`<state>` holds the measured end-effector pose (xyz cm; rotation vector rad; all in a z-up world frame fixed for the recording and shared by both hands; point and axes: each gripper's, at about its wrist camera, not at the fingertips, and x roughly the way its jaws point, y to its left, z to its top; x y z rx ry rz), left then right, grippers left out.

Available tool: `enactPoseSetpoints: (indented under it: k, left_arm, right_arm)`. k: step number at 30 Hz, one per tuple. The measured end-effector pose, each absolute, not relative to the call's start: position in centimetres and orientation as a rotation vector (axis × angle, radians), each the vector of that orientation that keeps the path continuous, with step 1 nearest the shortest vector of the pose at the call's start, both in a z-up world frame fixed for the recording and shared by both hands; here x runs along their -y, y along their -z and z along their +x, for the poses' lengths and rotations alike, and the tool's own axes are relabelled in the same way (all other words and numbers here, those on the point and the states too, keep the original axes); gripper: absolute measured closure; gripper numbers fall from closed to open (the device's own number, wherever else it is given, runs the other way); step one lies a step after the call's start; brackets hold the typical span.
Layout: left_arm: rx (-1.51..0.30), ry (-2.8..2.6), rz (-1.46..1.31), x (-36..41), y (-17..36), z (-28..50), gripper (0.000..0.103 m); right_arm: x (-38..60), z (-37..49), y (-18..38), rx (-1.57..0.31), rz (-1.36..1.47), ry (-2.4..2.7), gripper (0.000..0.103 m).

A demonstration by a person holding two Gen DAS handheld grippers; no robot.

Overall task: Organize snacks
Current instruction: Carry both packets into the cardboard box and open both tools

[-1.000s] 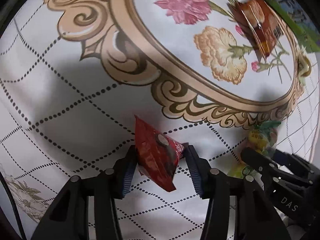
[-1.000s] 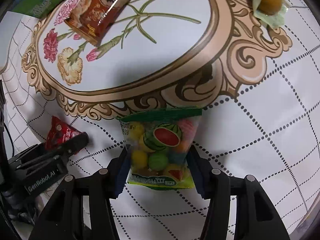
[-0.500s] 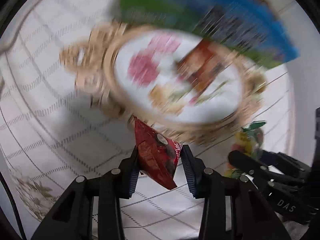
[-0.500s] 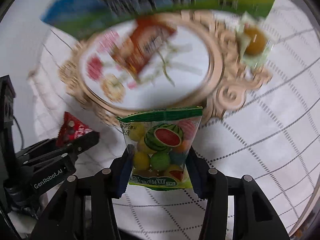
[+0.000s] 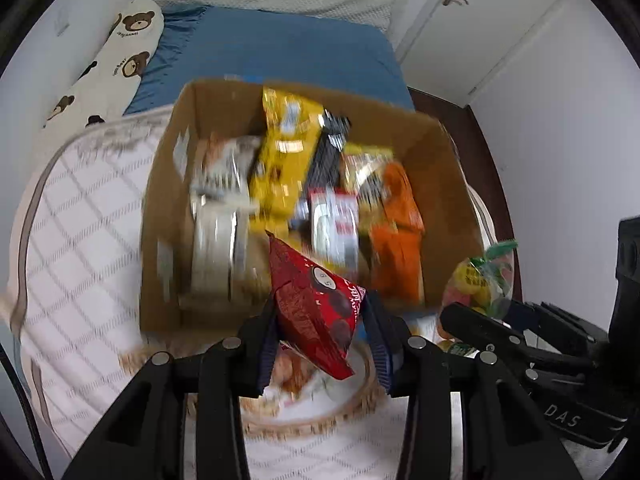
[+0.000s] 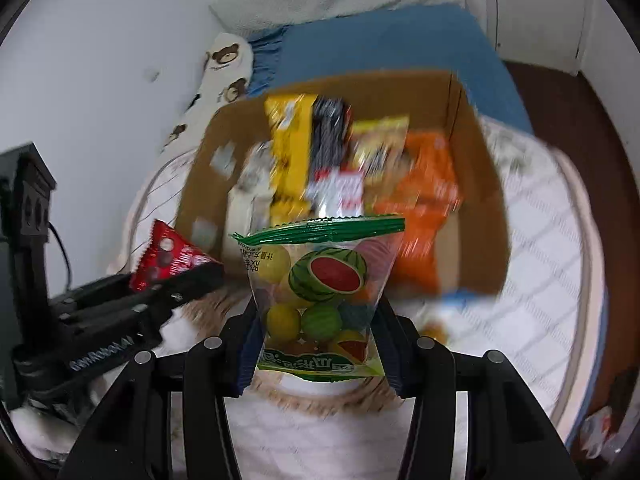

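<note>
Cardboard box (image 5: 168, 216) now ahead, crinkly red packet (image 5: 316, 304) raised

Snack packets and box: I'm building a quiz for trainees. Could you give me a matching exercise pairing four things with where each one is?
Things:
1. red triangular snack packet
2. clear fruit-candy bag with green top
3. orange snack packet
4. brown cardboard box

Places:
A. inside the box
B. on the quilted white surface
C. in the right gripper
D. in the left gripper

Pairs: 1-D, 2-C, 3-A, 4-B
</note>
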<state>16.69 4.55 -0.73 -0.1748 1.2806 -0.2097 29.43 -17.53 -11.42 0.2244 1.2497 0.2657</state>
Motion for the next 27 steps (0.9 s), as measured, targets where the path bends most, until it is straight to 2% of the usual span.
enactPoseSetpoints:
  k: [7, 14, 15, 16, 18, 21, 24, 27]
  left_arm:
    - [-1.379, 0.177, -0.131, -4.2, 4.4, 24.6, 0.066]
    - [-1.495, 0.164, -0.089, -3.9, 9.7, 27.7, 0.063]
    - [-1.511, 0.151, -0.083, -3.9, 10.4, 27.8, 0.063]
    - [-1.527, 0.134, -0.073, -3.9, 11.1, 28.1, 0.062]
    - [-1.551, 0.128, -0.072, -4.1, 12.4, 28.2, 0.043]
    - [-1.545, 0.126, -0.064, -4.3, 13.1, 28.1, 0.022]
    - [-1.524, 0.111, -0.053, -4.6, 13.1, 27.9, 0.015]
    - [-1.486, 0.09, -0.047, -5.1, 12.6, 27.8, 0.015]
  right_arm:
    - [17.7, 37.3, 14.4, -1.343, 0.187, -0.198, 0.05]
    - [17.8, 41.0, 19.3, -1.444, 0.17, -0.178, 0.049]
    - [17.8, 41.5, 20.3, -1.474, 0.154, -0.165, 0.042]
    - [17.8, 41.7, 20.8, -1.485, 0.148, -0.159, 0.023]
    - [18.2, 42.0, 21.6, -1.495, 0.16, -0.145, 0.009]
    - [18.7, 42.1, 21.9, -1.493, 0.161, -0.133, 0.009]
    - [19.1, 41.9, 22.0, -1.487, 0.155, -0.124, 0.009]
    - [19.5, 41.5, 21.8, -1.48, 0.145, -0.111, 0.008]
